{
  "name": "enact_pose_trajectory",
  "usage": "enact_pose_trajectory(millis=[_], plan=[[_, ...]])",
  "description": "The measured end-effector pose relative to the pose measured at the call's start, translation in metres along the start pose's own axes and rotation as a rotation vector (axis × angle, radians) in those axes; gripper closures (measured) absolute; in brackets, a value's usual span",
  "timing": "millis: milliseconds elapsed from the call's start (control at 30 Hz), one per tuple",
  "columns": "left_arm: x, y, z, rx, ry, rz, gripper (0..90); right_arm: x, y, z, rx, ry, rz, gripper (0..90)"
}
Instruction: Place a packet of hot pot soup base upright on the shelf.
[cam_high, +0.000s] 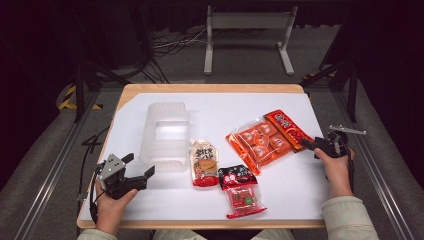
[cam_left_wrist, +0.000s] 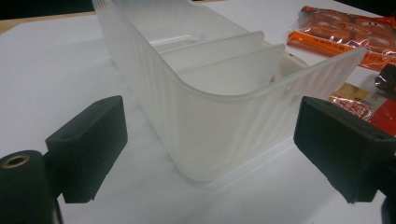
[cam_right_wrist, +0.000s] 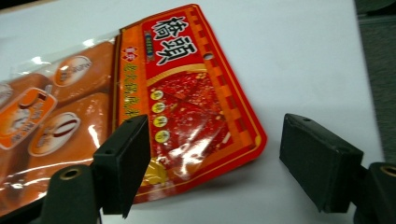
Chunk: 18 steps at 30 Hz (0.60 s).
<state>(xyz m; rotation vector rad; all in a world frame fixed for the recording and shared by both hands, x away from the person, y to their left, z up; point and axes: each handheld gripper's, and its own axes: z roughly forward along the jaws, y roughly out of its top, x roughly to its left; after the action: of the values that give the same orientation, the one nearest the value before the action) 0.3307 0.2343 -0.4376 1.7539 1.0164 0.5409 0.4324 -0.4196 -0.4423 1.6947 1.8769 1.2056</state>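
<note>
Left tongs (cam_high: 139, 167) lay low on the bench (cam_high: 300, 195), jaws apart, facing the clear bin (cam_high: 165, 132). Right tongs (cam_high: 306, 144), jaws apart, straddled the orange packet's (cam_high: 267, 140) corner.

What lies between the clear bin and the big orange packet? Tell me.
In the high view, between the clear bin and the big orange packet lies the small spouted pouch; otherwise bare white tabletop.

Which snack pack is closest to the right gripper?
The big orange pack: its red end lies just ahead of the right gripper, while the pouch and small red pack sit mid-table.
</note>
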Motion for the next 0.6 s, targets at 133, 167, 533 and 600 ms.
enact_pose_trajectory(millis=[133,167,533,600], plan=[[0.001,0.000,0.000,0.001,0.001,-0.002,10.4,0.003,0.000,0.002,0.010,0.045,0.001,25.5],[0.001,0.000,0.000,0.001,0.000,-0.003,10.4,0.004,0.000,0.003,0.010,0.042,-0.009,25.1],[0.001,-0.001,0.003,0.008,-0.003,-0.003,10.4,0.015,0.004,0.002,-0.044,0.125,-0.032,28.7],[0.001,-0.001,0.002,0.008,-0.003,-0.004,10.4,0.017,0.005,0.004,-0.053,0.138,-0.041,28.8]])
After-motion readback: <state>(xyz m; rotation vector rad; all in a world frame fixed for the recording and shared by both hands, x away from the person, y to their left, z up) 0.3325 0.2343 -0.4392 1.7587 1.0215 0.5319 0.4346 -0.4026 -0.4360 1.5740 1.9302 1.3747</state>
